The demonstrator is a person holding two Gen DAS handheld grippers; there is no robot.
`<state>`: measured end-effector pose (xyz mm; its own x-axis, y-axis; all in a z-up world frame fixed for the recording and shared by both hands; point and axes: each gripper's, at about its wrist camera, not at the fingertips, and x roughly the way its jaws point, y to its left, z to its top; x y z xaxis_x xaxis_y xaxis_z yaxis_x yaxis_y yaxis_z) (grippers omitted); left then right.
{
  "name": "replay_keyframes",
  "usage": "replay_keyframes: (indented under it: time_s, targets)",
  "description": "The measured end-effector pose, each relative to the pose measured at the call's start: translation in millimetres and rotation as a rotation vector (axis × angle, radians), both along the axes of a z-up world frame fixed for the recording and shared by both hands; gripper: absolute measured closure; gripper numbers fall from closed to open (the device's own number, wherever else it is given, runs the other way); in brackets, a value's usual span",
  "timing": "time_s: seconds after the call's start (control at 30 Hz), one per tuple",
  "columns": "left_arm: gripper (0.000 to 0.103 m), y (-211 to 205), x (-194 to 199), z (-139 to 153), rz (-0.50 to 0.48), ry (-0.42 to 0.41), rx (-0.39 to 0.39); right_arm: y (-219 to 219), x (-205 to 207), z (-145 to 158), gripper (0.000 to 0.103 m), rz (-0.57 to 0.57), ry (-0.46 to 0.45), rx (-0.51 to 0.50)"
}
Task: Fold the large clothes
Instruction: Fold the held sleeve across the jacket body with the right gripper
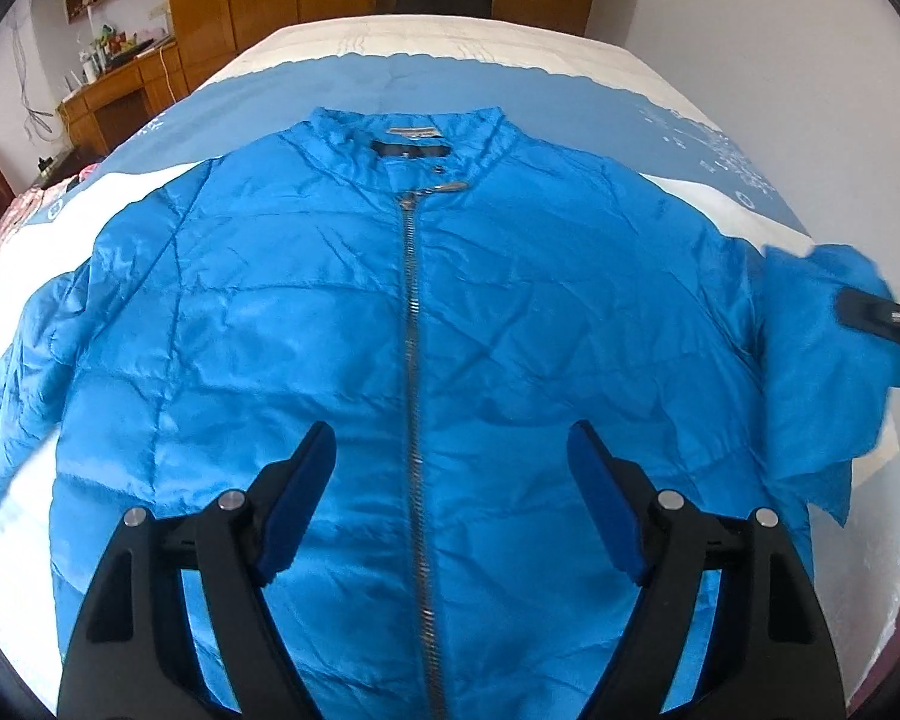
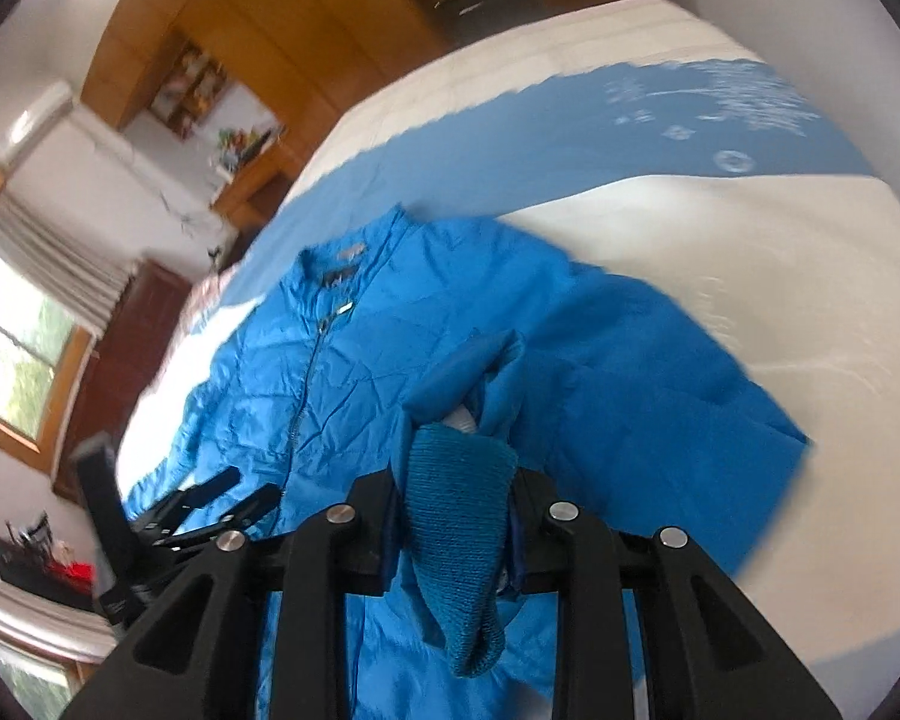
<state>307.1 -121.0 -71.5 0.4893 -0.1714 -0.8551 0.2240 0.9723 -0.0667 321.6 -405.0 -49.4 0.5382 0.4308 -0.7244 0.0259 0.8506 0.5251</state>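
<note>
Far left: a long sleeve (image 1: pixel 12 378) lying flat on the bed (image 1: pixel 570 42), spread outward, not yet folded in. Centre: blue jacket (image 1: pixel 300 300) laid face up, zipper (image 1: pixel 413 360) closed down the middle, collar (image 1: pixel 408 132) at the far end, flat so the folds can run along straight lines. Near centre: left gripper (image 1: pixel 450 504) above the lower front, fingers (image 1: pixel 303 498) spread wide, holding nothing, seemingly waiting for its turn. Right: right gripper (image 2: pixel 459 516) pinched tight on the knitted cuff (image 2: pixel 459 498) of the other sleeve (image 2: pixel 660 372), raised off the bedding, probably to carry it across the chest as a first fold.
</note>
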Motion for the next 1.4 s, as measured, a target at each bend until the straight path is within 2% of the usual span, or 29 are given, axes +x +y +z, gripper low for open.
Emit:
replay_keyframes:
  time_s: [0.1, 0.2, 0.23, 0.4, 0.5, 0.7, 0.77, 0.8, 0.87, 1.1, 1.17, 1.27, 1.3, 1.33, 1.4]
  targets:
    - [0.024, 10.2, 8.5, -3.8, 0.018, 0.022, -0.017, 19.3, 18.0, -7.4, 0.075, 0.052, 0.019, -0.019]
    - [0.023, 19.0, 11.5, -5.5, 0.021, 0.041, -0.057, 38.5, 27.3, -9.1, 0.068, 0.098, 0.015, -0.051]
    - [0.021, 21.9, 11.4, -4.7, 0.02, 0.043, -0.073, 46.7, 31.1, -7.1, 0.06, 0.11, 0.004, -0.065]
    - [0.018, 31.0, 4.8, 1.9, 0.018, 0.012, -0.079, 81.7, 22.1, 11.4, 0.053, 0.181, -0.083, -0.184]
    - [0.017, 32.2, 2.8, 4.1, 0.012, 0.015, -0.094, 90.1, 13.2, 19.8, 0.053, 0.204, -0.115, -0.224]
    - [0.016, 18.5, -2.0, 9.0, -0.041, 0.013, -0.128, 78.8, -10.0, 38.6, 0.05, 0.179, -0.159, -0.242]
    - [0.015, 11.9, -3.0, 9.1, -0.06, 0.015, -0.136, 73.5, -16.0, 41.9, 0.049, 0.148, -0.162, -0.294]
    - [0.015, 7.4, -2.7, 8.6, -0.069, 0.018, -0.134, 69.5, -19.0, 41.8, 0.049, 0.104, -0.157, -0.362]
    - [0.014, -2.2, -0.8, 5.8, -0.087, 0.029, -0.122, 65.6, -21.3, 40.3, 0.049, 0.072, -0.152, -0.404]
    - [0.014, -35.4, 23.2, -14.3, -0.11, 0.095, -0.073, 41.1, -23.3, 23.2, 0.049, 0.025, -0.101, -0.392]
    - [0.017, -46.4, 29.1, -20.2, -0.125, 0.105, -0.058, 35.7, -23.7, 18.9, 0.049, 0.011, -0.095, -0.4]
    - [0.04, -59.6, 33.3, -24.5, -0.162, 0.12, -0.061, 34.4, -24.3, 16.5, 0.049, 0.0, -0.1, -0.426]
    - [0.055, -64.3, 32.5, -24.0, -0.181, 0.115, -0.067, 34.2, -25.2, 16.2, 0.049, 0.0, -0.104, -0.43]
    - [0.076, -67.1, 32.3, -23.4, -0.197, 0.108, -0.071, 34.7, -26.0, 16.6, 0.049, 0.002, -0.108, -0.432]
    - [0.088, -69.8, 30.7, -20.3, -0.203, 0.081, -0.079, 34.6, -26.5, 16.1, 0.049, 0.005, -0.111, -0.435]
